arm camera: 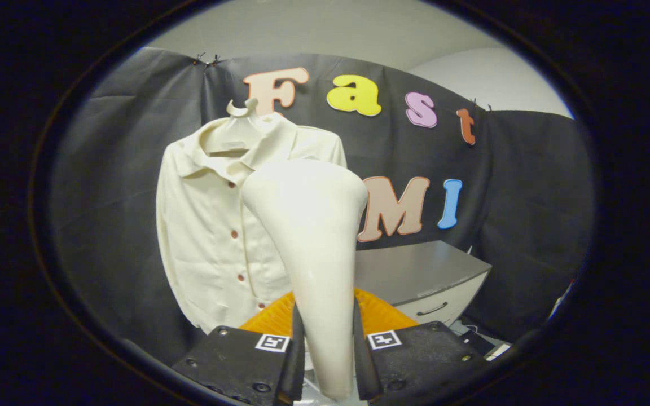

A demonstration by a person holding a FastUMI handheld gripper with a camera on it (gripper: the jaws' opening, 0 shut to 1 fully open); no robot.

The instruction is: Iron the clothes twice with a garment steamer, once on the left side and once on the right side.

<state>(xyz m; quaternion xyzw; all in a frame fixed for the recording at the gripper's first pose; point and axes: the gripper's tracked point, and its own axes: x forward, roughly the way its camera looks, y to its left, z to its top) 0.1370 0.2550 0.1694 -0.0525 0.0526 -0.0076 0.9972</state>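
From the gripper view, your gripper [328, 349] is clamped on the steamer [311, 248], both fingers pressing its narrow handle, with the wide head standing up ahead of them. The shirt [218, 225] hangs on a hanger [243, 113] beyond the steamer and off to the left, its length running straight down, so you'd want to swing left. It's cream, buttoned, a bit wrinkled. A grey cabinet [421, 276] sits to the right.

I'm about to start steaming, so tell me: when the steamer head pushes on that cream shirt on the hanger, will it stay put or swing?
The shirt probably gives and swings: it hangs loose from one hanger. The steamer, clamped between the gripper fingers, looks smooth, so it might slip.
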